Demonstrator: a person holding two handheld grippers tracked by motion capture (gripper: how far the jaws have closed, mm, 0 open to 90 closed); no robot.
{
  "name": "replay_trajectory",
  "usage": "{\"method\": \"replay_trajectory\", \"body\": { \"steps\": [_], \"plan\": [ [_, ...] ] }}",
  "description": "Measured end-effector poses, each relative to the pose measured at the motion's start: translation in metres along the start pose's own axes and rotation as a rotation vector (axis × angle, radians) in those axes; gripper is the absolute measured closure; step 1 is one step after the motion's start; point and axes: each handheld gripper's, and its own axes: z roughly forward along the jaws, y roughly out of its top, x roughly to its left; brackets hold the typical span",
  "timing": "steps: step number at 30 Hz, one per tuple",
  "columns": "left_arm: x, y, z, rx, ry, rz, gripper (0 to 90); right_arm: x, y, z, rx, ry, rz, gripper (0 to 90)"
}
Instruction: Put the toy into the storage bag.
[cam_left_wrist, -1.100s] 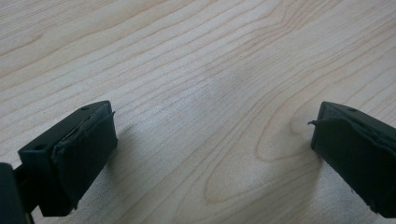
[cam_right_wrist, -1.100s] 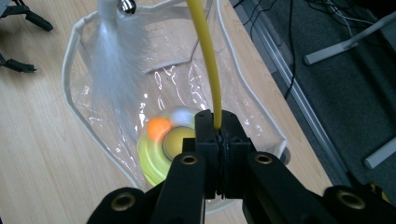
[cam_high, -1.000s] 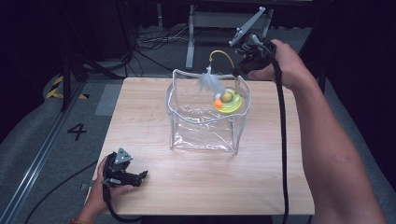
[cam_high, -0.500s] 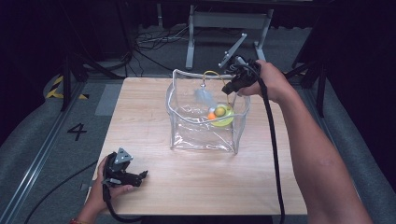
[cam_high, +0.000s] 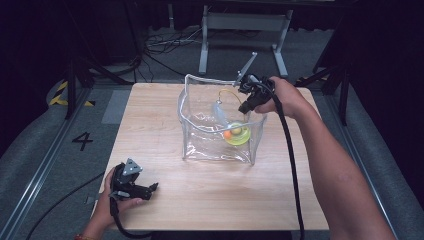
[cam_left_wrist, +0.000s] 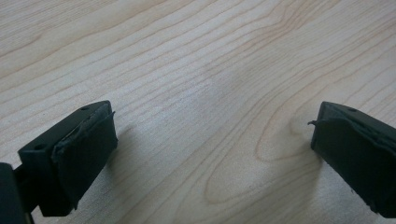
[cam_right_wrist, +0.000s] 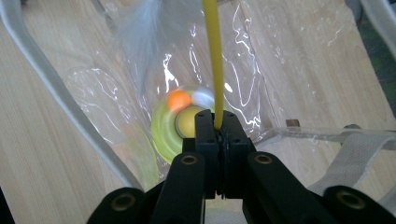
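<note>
We hold the right gripper (cam_high: 250, 97) over the open top of a clear plastic bag (cam_high: 200, 145) that stands on the wooden table (cam_high: 150, 125). In the right gripper view its jaws are pressed together on a thin yellow cord (cam_right_wrist: 214, 60), which runs straight up out of the pinch toward the top edge of that view. Beyond the jaw tips, down inside the bag, lies a yellow-green ring toy (cam_right_wrist: 163, 130) with an orange ball (cam_right_wrist: 179, 100) and a pale ball (cam_right_wrist: 203, 97) on it; they look blurred. In the high view the toy (cam_high: 236, 135) sits near the bag's right wall, below the gripper.

The bag's pale rim band (cam_right_wrist: 51, 88) sweeps down to the left of the jaws, and the bag's crinkled clear wall, with a whitish smear in it, stands behind the cord. To the right of the jaws a clear edge and a white webbing strap (cam_right_wrist: 355, 149) cross the view.

Our left gripper (cam_high: 131, 182) rests on the near left part of the table, well apart from the bag. Its jaws are spread wide, with bare wood grain between and ahead of them in the left gripper view.

Around the table we see grey floor, loose cables (cam_high: 165, 42), a grey metal stand (cam_high: 240, 25), and black-and-yellow tape (cam_high: 62, 95). A black "4" (cam_high: 82, 141) is marked on the floor left of the table. We can read no brand.
</note>
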Motion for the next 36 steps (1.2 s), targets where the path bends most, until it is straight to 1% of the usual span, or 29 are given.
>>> {"method": "replay_trajectory", "body": {
  "steps": [3,6,7,10,11,12,14,17,18,19,20,21,22,23,24,25,29,30,31,32,34,35,36],
  "plan": [
    [0.000,0.000,0.000,0.000,0.000,0.000,0.5,0.000,-0.005,0.005,0.023,0.003,0.004,88.7],
    [0.000,0.000,0.000,0.003,0.003,0.006,0.5,0.000,-0.009,0.009,0.032,0.008,0.006,88.3],
    [0.000,0.000,0.000,0.003,0.003,0.006,0.5,0.000,-0.010,0.010,0.042,0.013,0.002,88.2],
    [0.000,0.000,0.000,0.003,0.003,0.006,0.5,0.001,-0.012,0.012,0.049,0.025,-0.011,88.3],
    [0.000,0.000,0.000,0.002,0.003,0.005,0.5,0.001,-0.013,0.011,0.043,0.033,-0.012,88.2],
    [0.000,0.000,0.000,0.003,0.003,0.005,0.5,0.001,-0.015,0.009,0.031,0.041,-0.006,89.8],
    [0.000,0.000,0.000,0.002,0.003,0.005,0.5,-0.001,-0.018,0.006,0.003,0.044,0.013,89.9],
    [0.000,0.000,0.000,0.002,0.003,0.003,0.5,-0.003,-0.021,0.005,0.008,0.043,0.022,89.8],
    [0.000,0.000,0.000,0.002,0.003,0.003,0.5,-0.003,-0.023,0.005,0.011,0.031,0.025,89.3],
    [0.000,0.000,0.000,0.002,0.003,0.003,0.5,-0.003,-0.023,0.005,0.011,0.031,0.025,89.3],
    [0.000,0.000,0.000,0.003,0.003,0.004,0.5,-0.003,-0.024,0.003,0.001,0.026,0.025,87.2],
    [0.000,0.000,0.000,0.003,0.003,0.004,0.5,-0.003,-0.024,0.003,0.001,0.026,0.025,87.2],
    [0.000,0.000,0.000,0.002,0.004,0.004,0.5,-0.002,-0.024,0.002,-0.007,0.023,0.034,85.3],
    [0.000,0.000,0.000,0.003,0.004,0.005,0.6,-0.001,-0.025,0.000,-0.029,0.021,0.033,83.3],
    [0.000,0.000,0.000,0.003,0.004,0.004,0.5,0.000,-0.026,-0.002,-0.047,0.028,0.025,83.2],
    [0.000,0.000,0.000,0.002,0.004,0.004,0.5,0.001,-0.026,-0.004,-0.057,0.026,0.020,83.1],
    [0.000,0.000,0.000,0.003,0.004,0.004,0.6,0.004,-0.031,-0.012,-0.097,-0.008,0.020,78.2],
    [0.000,0.000,0.000,0.002,0.004,0.004,0.5,0.005,-0.033,-0.014,-0.104,-0.008,0.018,76.1],
    [0.000,0.000,0.000,0.003,0.004,0.005,0.5,0.006,-0.034,-0.015,-0.111,-0.019,0.017,74.3],
    [0.000,0.000,0.000,0.003,0.004,0.005,0.5,0.006,-0.035,-0.016,-0.113,-0.028,0.025,74.3],
    [0.000,0.000,0.000,0.003,0.004,0.004,0.5,0.007,-0.037,-0.018,-0.120,-0.030,0.024,74.1],
    [0.000,0.000,0.000,0.002,0.004,0.004,0.5,0.008,-0.039,-0.020,-0.131,-0.043,0.022,69.1],
    [0.000,0.000,0.000,0.002,0.004,0.004,0.6,0.008,-0.039,-0.020,-0.131,-0.043,0.022,69.1]
  ]
}}
